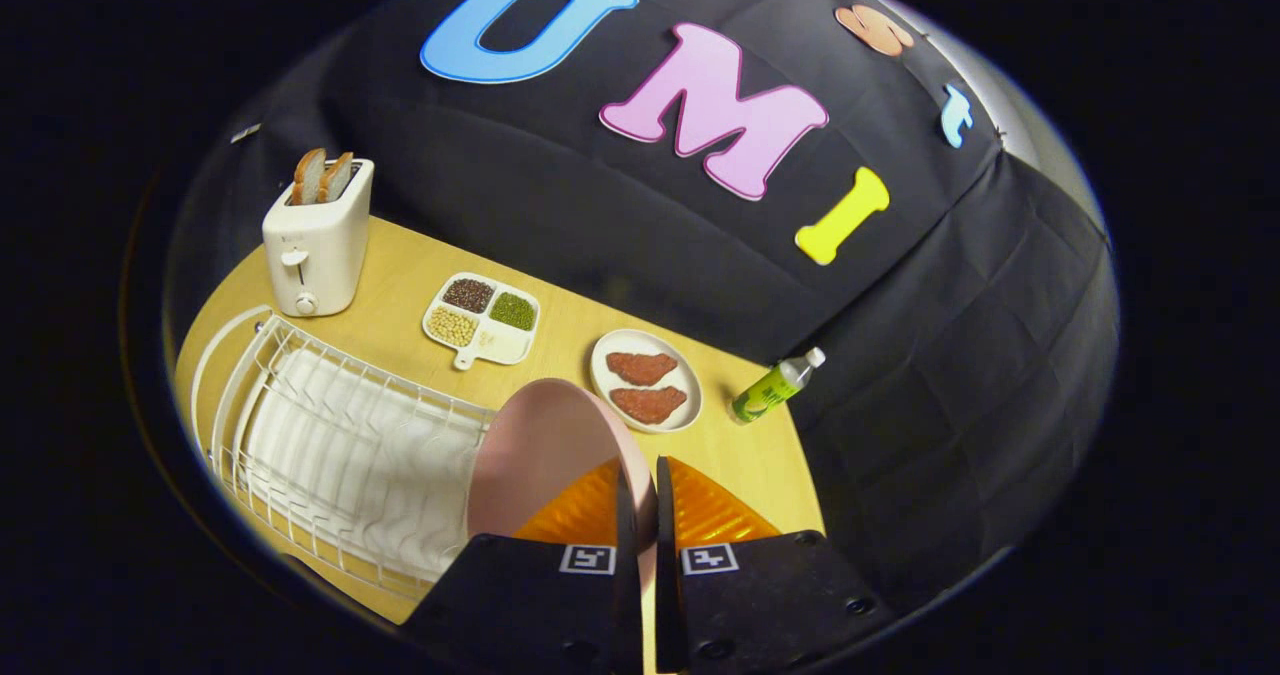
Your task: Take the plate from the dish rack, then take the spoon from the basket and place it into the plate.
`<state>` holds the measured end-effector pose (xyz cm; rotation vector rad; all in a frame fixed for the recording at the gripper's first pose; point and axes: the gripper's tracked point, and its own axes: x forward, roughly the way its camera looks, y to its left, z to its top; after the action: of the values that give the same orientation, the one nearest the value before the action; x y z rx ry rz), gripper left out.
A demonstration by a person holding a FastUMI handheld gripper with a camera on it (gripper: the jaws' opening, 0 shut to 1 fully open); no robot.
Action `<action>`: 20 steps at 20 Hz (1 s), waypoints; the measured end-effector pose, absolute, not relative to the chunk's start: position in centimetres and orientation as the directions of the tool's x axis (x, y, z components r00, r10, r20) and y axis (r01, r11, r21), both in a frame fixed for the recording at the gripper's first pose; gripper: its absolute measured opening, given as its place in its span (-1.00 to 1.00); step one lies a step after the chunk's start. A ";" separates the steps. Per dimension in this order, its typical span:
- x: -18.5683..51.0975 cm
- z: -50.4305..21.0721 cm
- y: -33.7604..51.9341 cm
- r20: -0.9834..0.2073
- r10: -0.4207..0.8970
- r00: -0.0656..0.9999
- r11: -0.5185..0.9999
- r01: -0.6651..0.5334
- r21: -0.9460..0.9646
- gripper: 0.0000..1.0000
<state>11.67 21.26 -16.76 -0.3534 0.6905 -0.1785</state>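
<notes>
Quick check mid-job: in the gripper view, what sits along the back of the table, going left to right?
Toaster with bread slices → divided tray of beans → white plate with two meat pieces → green bottle lying down. The gripper is shut on the pink plate, beside the dish rack.

**Table surface, contents**

Light wooden table (400, 265) against the black cloth wall. On it: white toaster (315, 245) holding two bread slices; white wire dish rack (330, 455) near the toaster; divided white tray (482, 321) of beans and grains; oval plate (646, 381) carrying two reddish meat pieces; green bottle (775, 386) lying tilted at the table's edge.
</notes>
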 end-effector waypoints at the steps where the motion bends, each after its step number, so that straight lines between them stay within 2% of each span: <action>1: 11.8 -16.3 21.4 -0.589 -0.266 0.763 0.932 0.048 -0.359 -0.81; 5: 11.1 -14.2 20.6 -0.571 -0.224 0.790 0.956 0.064 -0.287 -0.81; 8: 9.1 -13.0 19.9 -0.575 -0.143 0.806 0.984 0.051 -0.173 -0.81; 16: -0.2 -14.6 15.9 -0.646 0.015 0.764 0.999 0.020 0.047 -0.81; 20: -5.2 -17.6 15.8 -0.702 0.107 0.704 0.987 0.008 0.159 -0.81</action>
<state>-5.21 15.83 -17.61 0.1543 0.7880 0.0549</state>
